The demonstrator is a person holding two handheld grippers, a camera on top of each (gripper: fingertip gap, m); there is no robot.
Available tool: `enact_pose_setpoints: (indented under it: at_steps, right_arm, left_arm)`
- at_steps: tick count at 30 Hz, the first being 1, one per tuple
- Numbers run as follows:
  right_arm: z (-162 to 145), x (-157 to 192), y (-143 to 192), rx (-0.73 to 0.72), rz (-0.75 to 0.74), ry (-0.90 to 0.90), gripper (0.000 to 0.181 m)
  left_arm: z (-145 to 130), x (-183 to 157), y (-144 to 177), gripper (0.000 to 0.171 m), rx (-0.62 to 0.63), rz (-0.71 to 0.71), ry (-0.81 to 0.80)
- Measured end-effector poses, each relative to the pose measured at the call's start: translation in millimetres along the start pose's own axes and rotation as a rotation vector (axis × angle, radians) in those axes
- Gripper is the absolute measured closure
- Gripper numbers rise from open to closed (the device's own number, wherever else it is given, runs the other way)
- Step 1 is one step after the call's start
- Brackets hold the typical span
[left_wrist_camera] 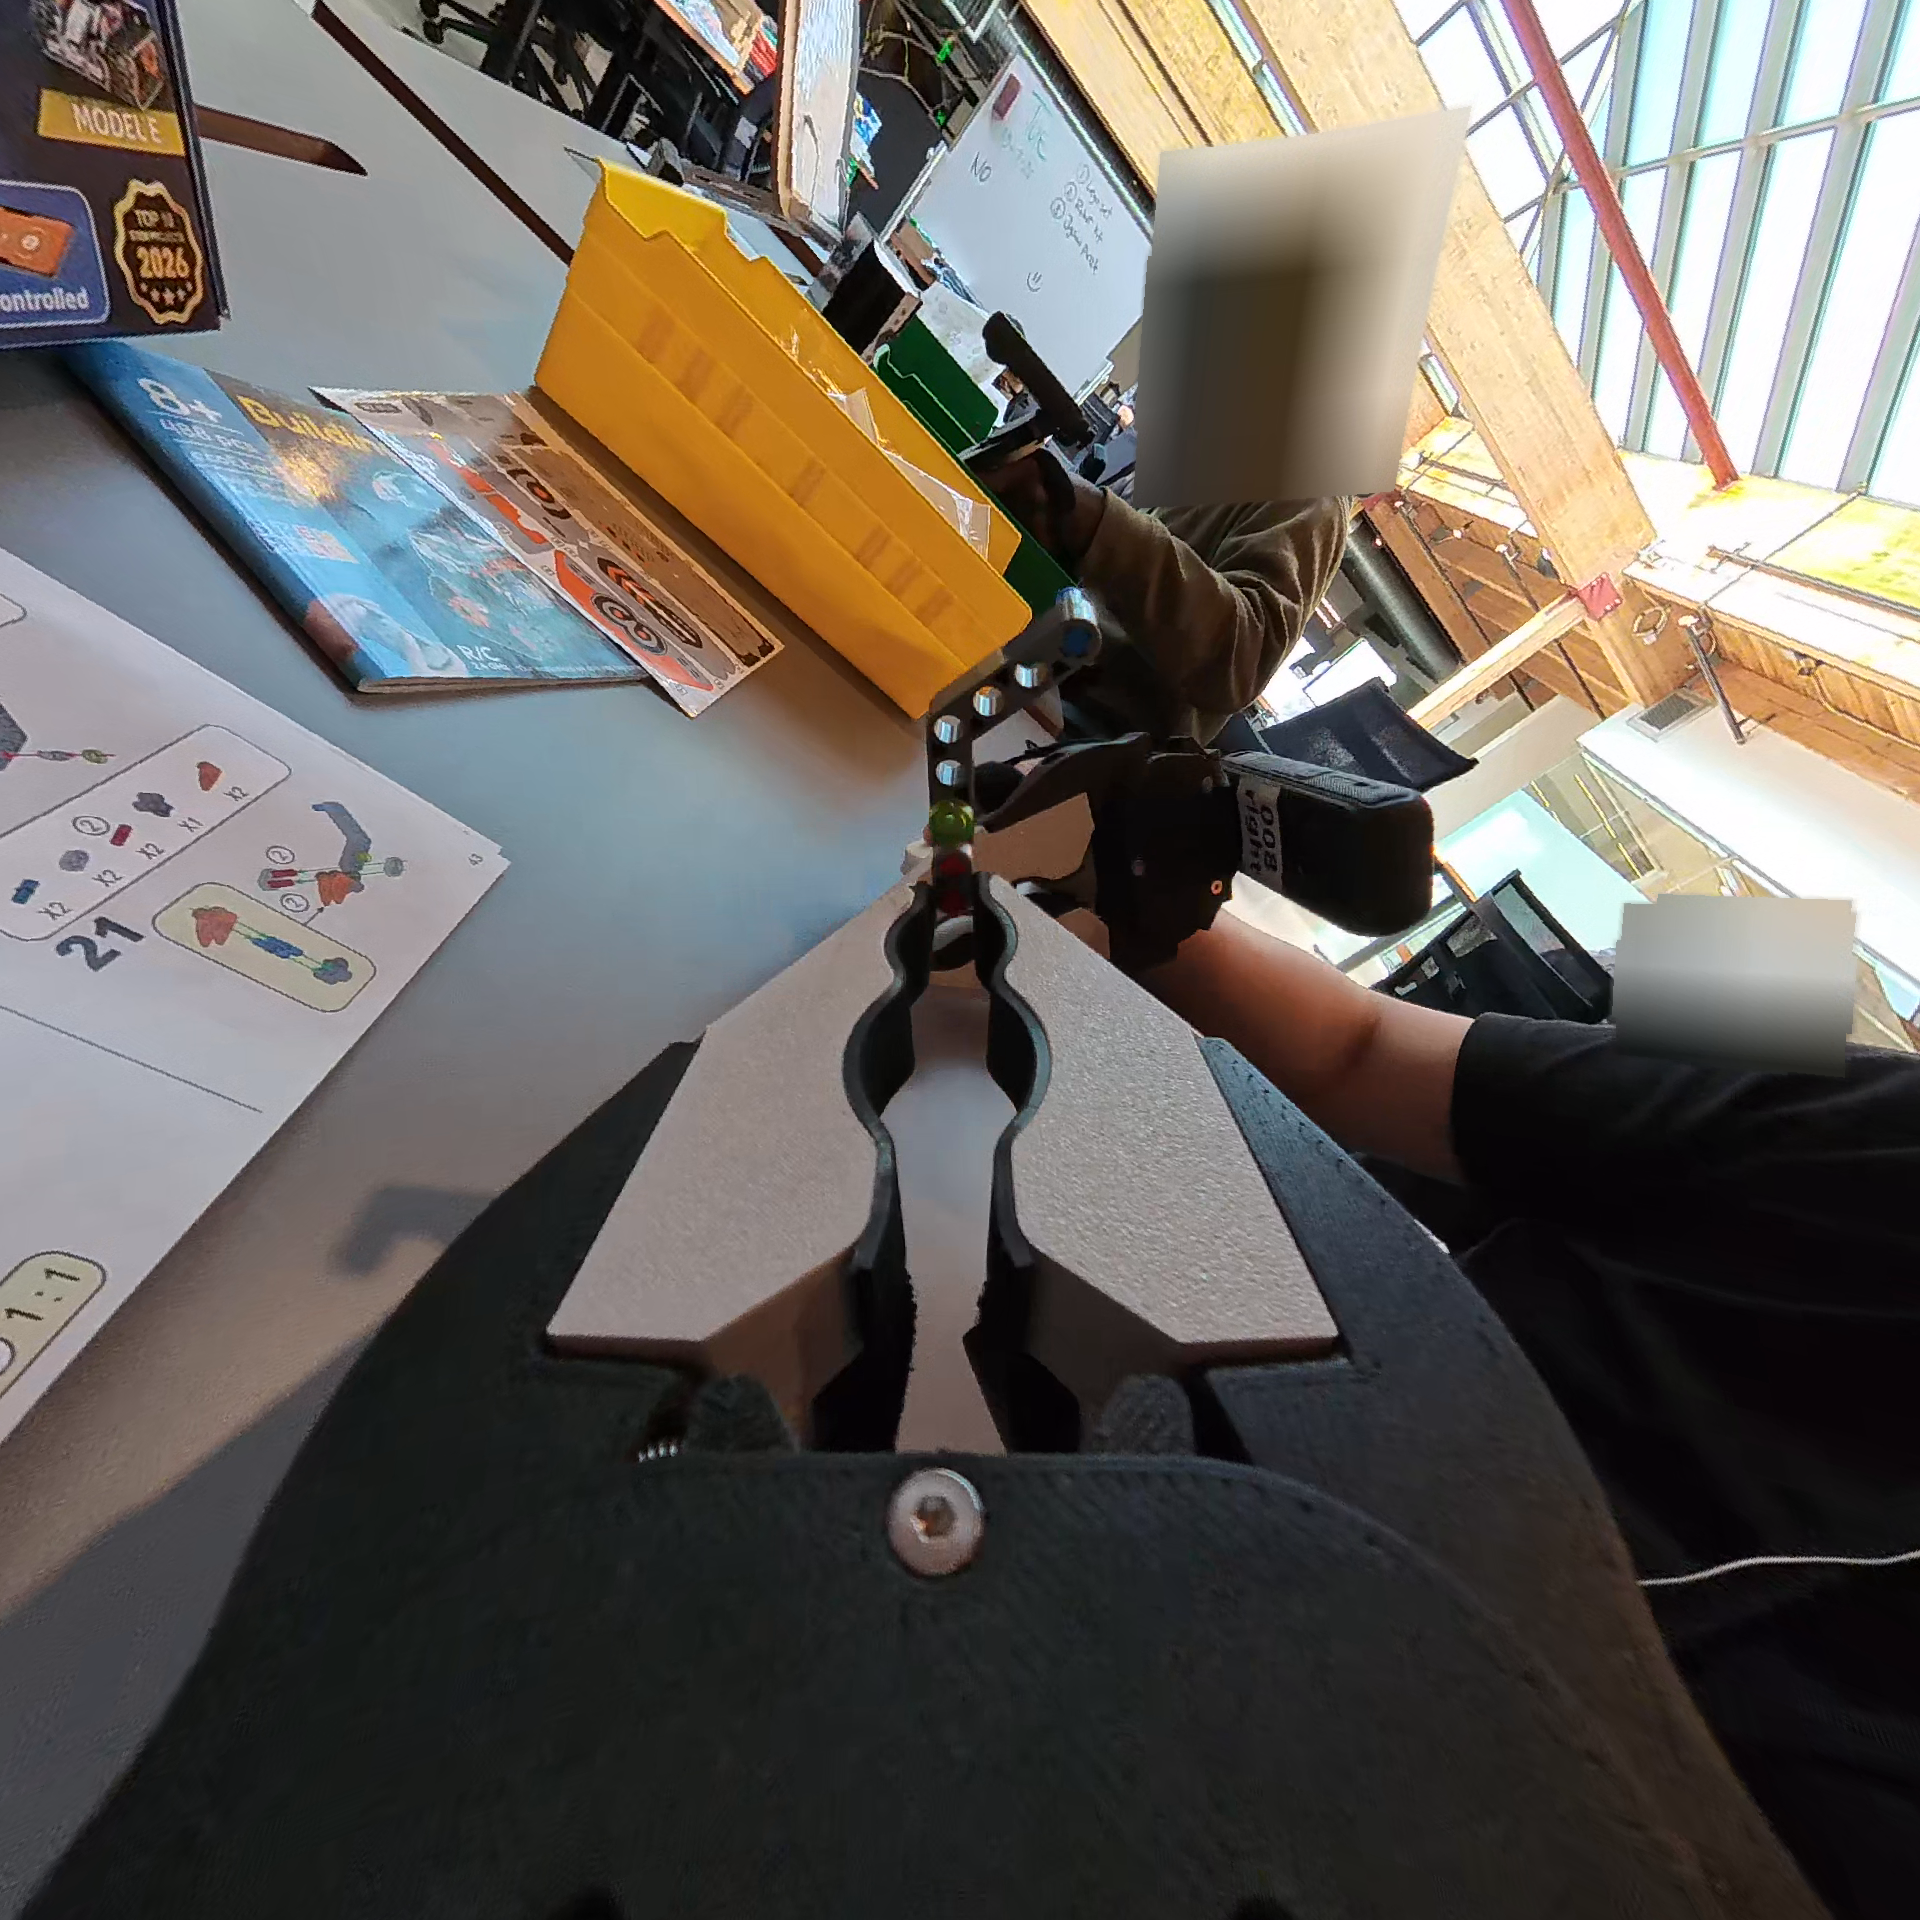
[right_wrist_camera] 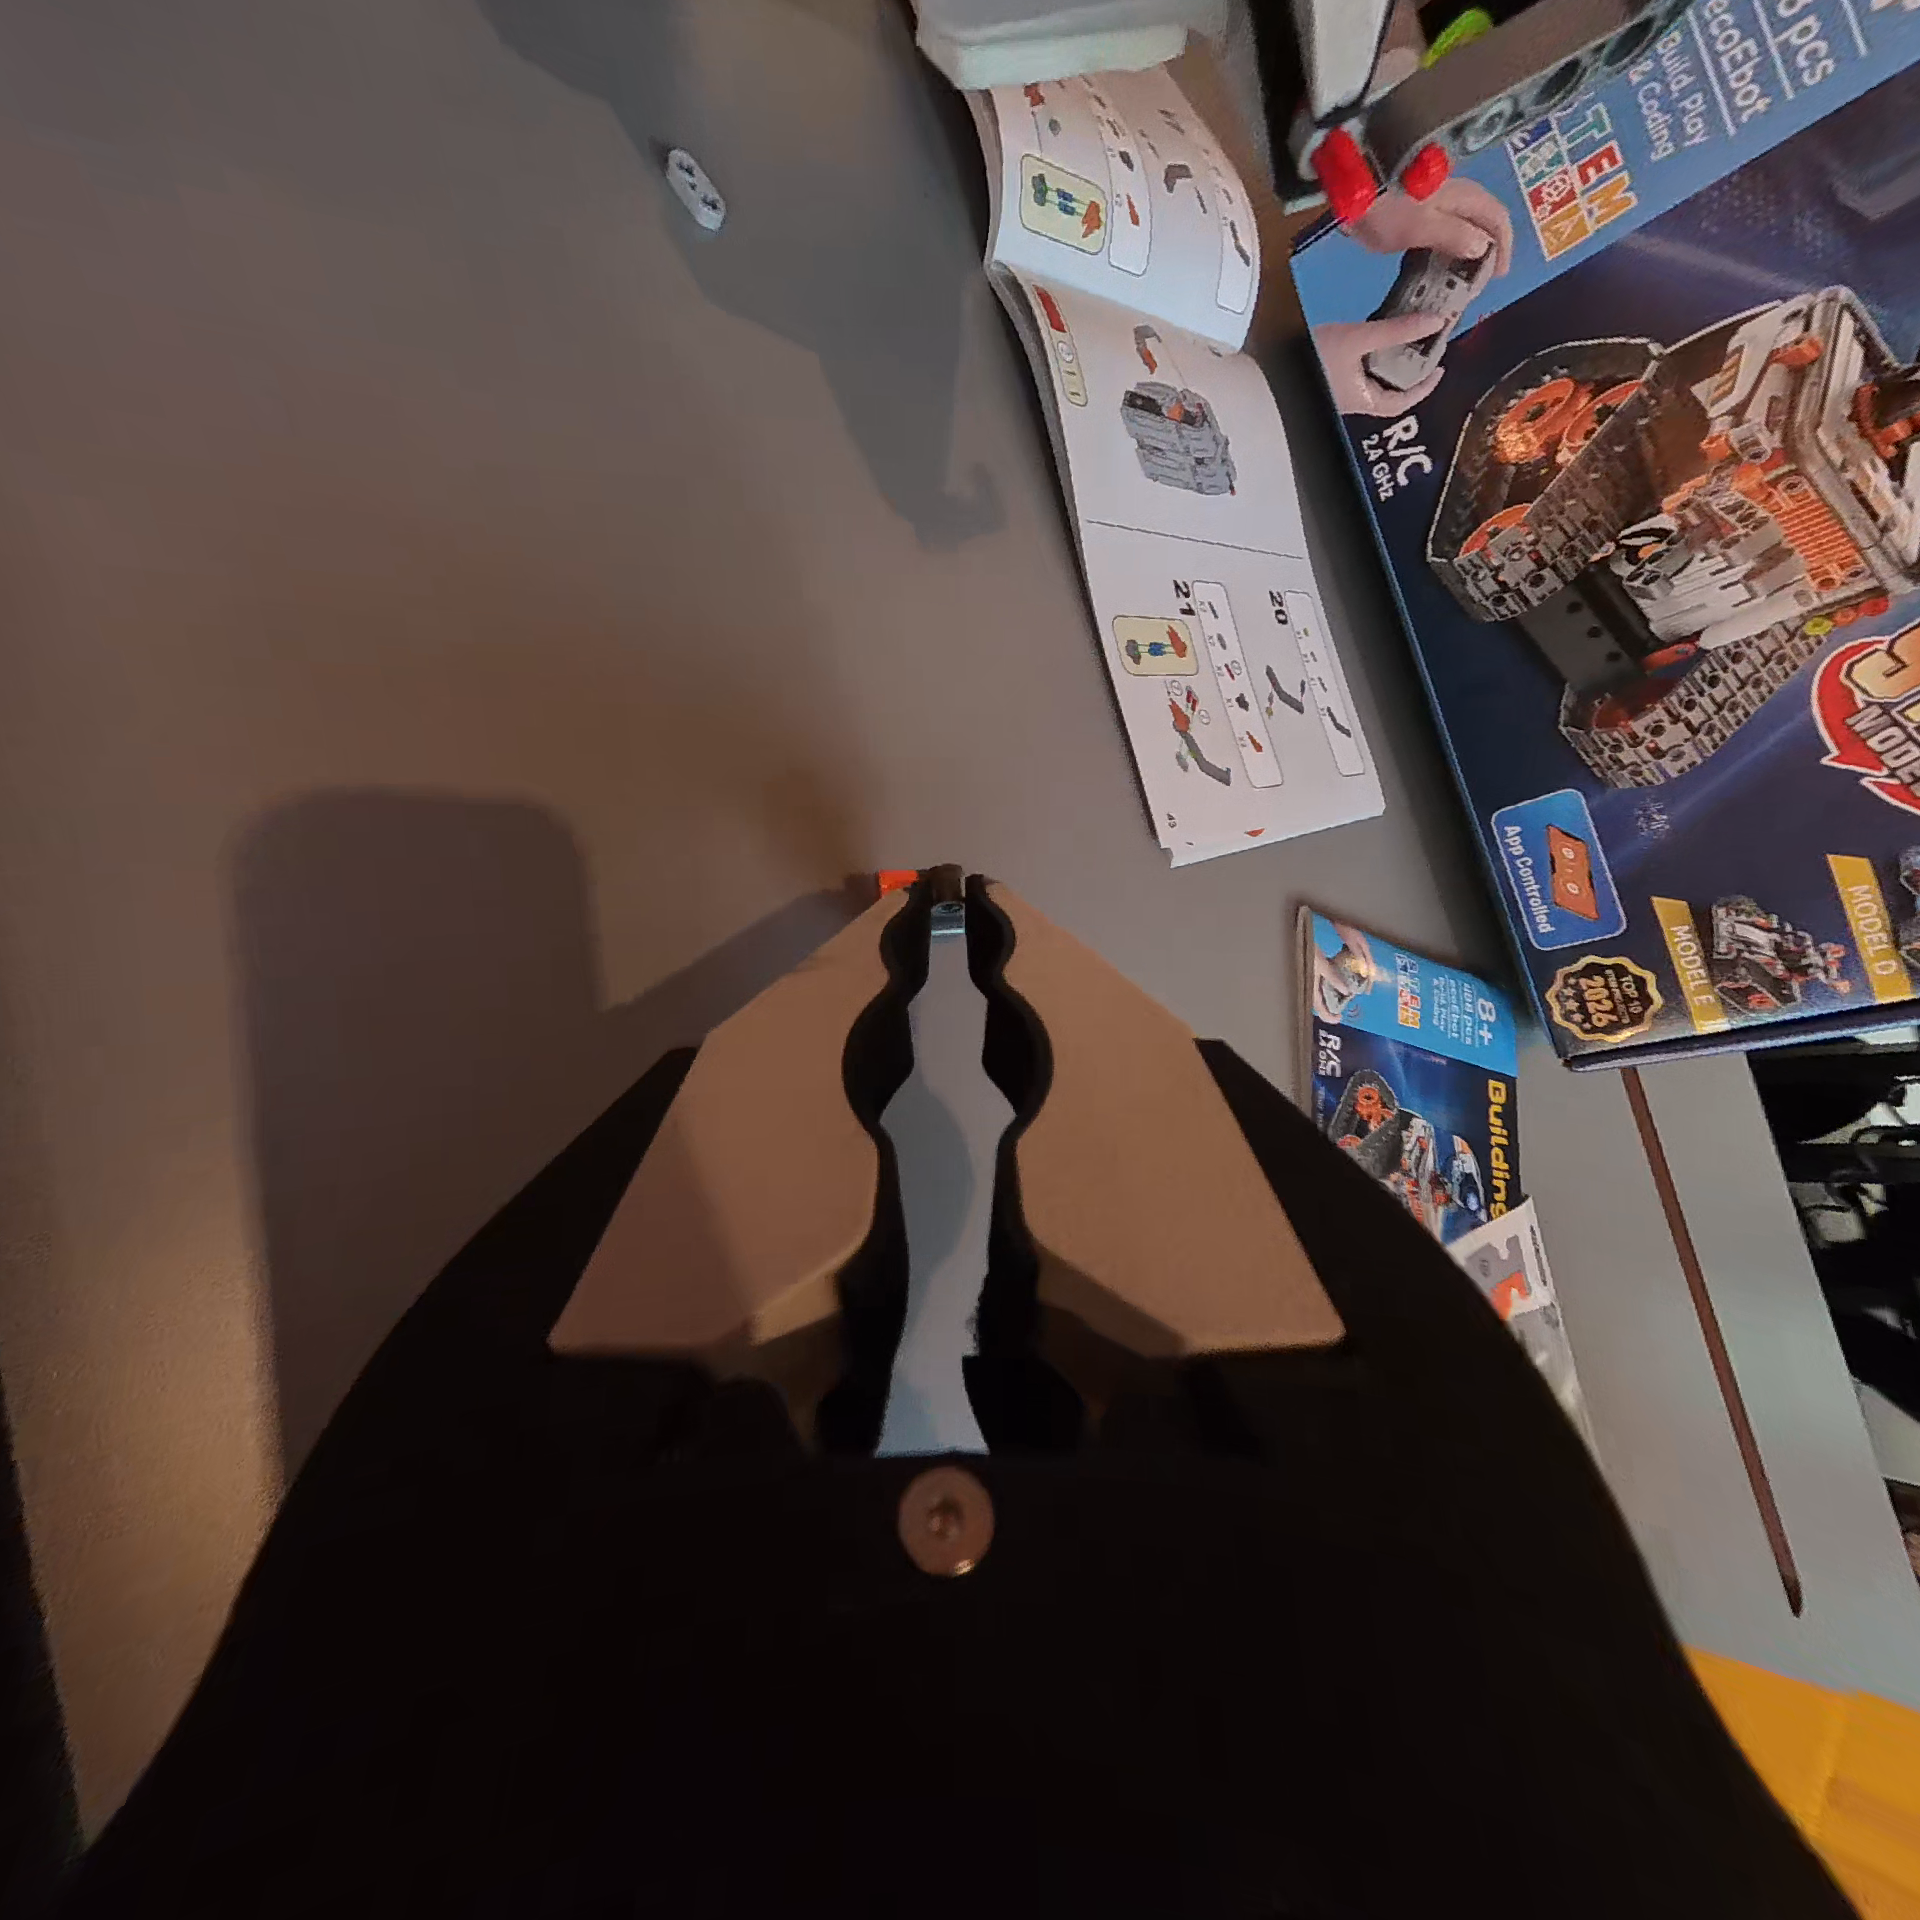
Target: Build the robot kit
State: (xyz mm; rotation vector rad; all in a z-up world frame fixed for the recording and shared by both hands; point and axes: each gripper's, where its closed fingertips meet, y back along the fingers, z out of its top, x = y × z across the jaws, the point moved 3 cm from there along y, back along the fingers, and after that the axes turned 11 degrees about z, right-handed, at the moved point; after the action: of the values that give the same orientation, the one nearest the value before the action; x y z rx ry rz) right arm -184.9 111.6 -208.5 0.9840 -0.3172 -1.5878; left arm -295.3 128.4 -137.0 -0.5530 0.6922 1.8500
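Left gripper (left_wrist_camera: 948, 902) clamps a bent grey beam (left_wrist_camera: 997, 691) rising beyond its tips; right gripper (right_wrist_camera: 943, 891) pinches the same beam from the right, above a grey table (right_wrist_camera: 468, 623), yellow bin (left_wrist_camera: 769, 457) far left

Take the open manual (right_wrist_camera: 1184, 468) on your desk (right_wrist_camera: 416, 520) as the landmark. The kit box (right_wrist_camera: 1662, 582) lies just right of it. The closed booklet (right_wrist_camera: 1413, 1081) lies nearer you, right of the manual. A small loose piece (right_wrist_camera: 694, 187) sits well left of it.
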Motion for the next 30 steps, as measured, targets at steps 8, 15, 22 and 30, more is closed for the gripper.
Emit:
enact_pose_setpoints:
  at_steps: [8,15,22,30]
  right_arm:
    - [10,7,1,0.209,0.329,-0.028,0.175]
    - [12,19,-10,0.542,0.455,0.205,0.174]
    - [23,15,-8,0.535,0.510,0.170,0.165]
    - [24,15,-2,0.310,0.605,0.026,0.165]
  left_arm:
    - [-3,2,-2,0.167,0.019,0.008,0.011]
    - [-4,4,-1,0.167,0.021,0.013,0.024]
    - [-5,5,-2,0.166,0.032,0.010,0.035]
    - [5,2,9,0.167,-0.014,0.005,0.024]
